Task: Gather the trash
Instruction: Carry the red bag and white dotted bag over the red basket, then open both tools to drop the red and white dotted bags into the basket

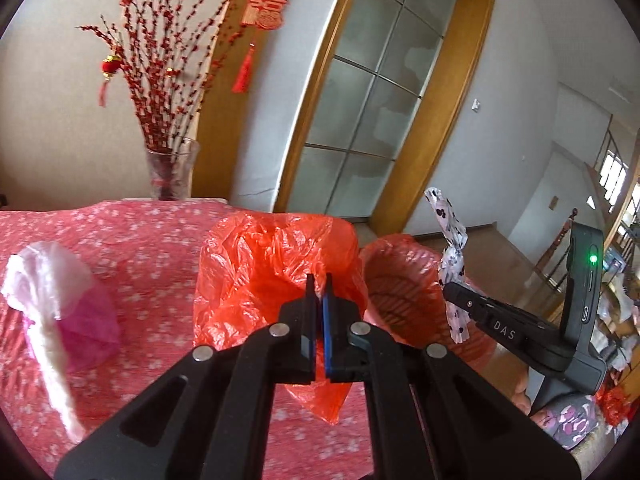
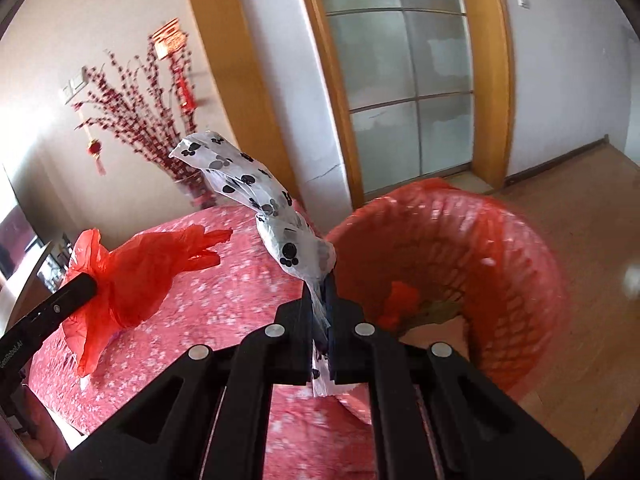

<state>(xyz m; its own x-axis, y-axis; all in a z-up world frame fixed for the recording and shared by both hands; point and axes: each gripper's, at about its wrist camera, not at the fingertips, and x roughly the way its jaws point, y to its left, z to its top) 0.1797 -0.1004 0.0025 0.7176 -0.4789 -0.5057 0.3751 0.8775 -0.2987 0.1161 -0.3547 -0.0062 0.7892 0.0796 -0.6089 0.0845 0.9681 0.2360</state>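
Trash here is all flimsy plastic: the right gripper (image 2: 320, 300) is clamped on a paw-print bag (image 2: 256, 192), held up just beside the red-lined wastebasket (image 2: 516, 240), and the left gripper (image 1: 319, 300) is pinched shut on a crumpled red bag (image 1: 276, 264) over the table's pink cloth (image 1: 132, 232), on the far side from the basket. A pink-white bag (image 1: 60, 300) lies further out on the cloth. I'd guess they're all weightless, slippery and floppy, so grab a bunched fold, not a loose edge.
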